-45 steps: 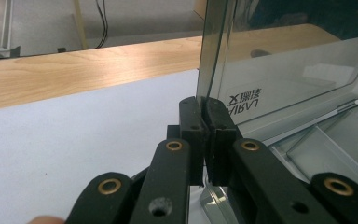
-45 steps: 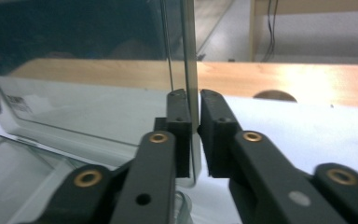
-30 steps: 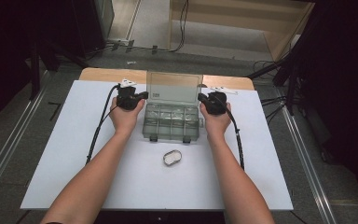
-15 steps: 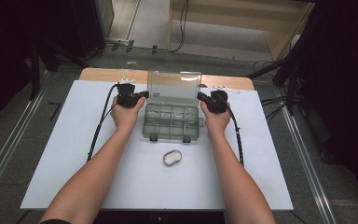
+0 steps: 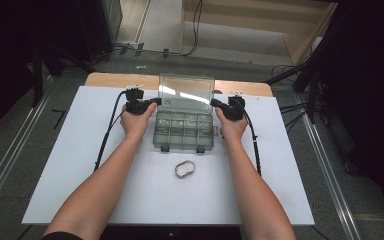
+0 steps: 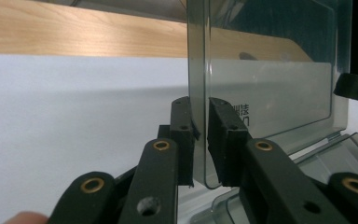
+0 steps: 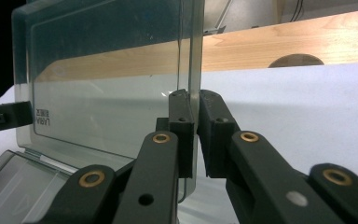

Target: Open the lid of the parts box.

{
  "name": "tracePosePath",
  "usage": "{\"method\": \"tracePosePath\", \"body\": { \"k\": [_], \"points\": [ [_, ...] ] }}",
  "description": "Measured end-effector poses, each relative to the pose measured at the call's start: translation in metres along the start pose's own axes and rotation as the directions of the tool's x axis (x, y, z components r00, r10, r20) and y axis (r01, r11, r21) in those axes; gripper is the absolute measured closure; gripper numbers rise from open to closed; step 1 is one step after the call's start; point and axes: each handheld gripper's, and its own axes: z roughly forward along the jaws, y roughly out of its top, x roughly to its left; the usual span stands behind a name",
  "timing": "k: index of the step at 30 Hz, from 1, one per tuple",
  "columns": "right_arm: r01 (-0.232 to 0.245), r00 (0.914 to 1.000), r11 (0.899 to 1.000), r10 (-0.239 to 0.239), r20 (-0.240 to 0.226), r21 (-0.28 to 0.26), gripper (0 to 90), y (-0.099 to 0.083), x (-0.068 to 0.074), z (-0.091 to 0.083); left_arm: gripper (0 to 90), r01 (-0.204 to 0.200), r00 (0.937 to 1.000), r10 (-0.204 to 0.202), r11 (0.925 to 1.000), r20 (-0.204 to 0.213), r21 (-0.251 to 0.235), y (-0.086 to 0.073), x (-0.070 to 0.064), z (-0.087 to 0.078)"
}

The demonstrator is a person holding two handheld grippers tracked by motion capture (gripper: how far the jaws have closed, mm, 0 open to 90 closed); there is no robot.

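**Lid pinched at both side edges, and a slip is the risk**

The clear smoky-grey plastic compartment box [image 5: 183,131] sits toward the far edge of the white worktop [image 5: 80,190], about midway between its left and right edges, with its two latches facing the person. Its see-through hinged lid [image 5: 186,93] stands upright. The left hand-held gripper [image 6: 200,133] has its jaws narrowed onto the lid's left side edge, and the right hand-held gripper [image 7: 196,126] is closed the same way on the lid's right side edge; each bites only a thin strip of smooth plastic.

From here I would worry that the slick edge slides out of one pair of jaws, letting the lid drop or twist on its hinge. If the two hands move unevenly, the panel could flex, or the light base could be dragged or tipped off the worktop surface. A small oval metal-rimmed tin [image 5: 184,169] lies well clear, nearer the person.

A small dark label sits near the lid's lower corner [image 7: 42,117]; seen from behind, it appears to read "LABA", with smaller characters beside it too small to read.
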Motion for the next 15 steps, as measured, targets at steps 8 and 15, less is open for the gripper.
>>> {"method": "tracePosePath", "body": {
  "k": [8,15],
  "points": [
    [-0.024,0.9997,1.000,0.024,-0.002,0.010,81.6,-0.0009,-0.0024,0.0035,72.9,0.008,1.0000,-0.008,0.9999,-0.003,0.008,-0.0003,-0.0005,0.0030],
    [-0.032,0.9994,0.999,0.032,-0.007,0.013,80.8,-0.0016,-0.0033,0.0045,71.5,0.017,0.9998,-0.017,0.9998,0.004,0.012,-0.0010,0.0004,0.0043]
  ]
}}
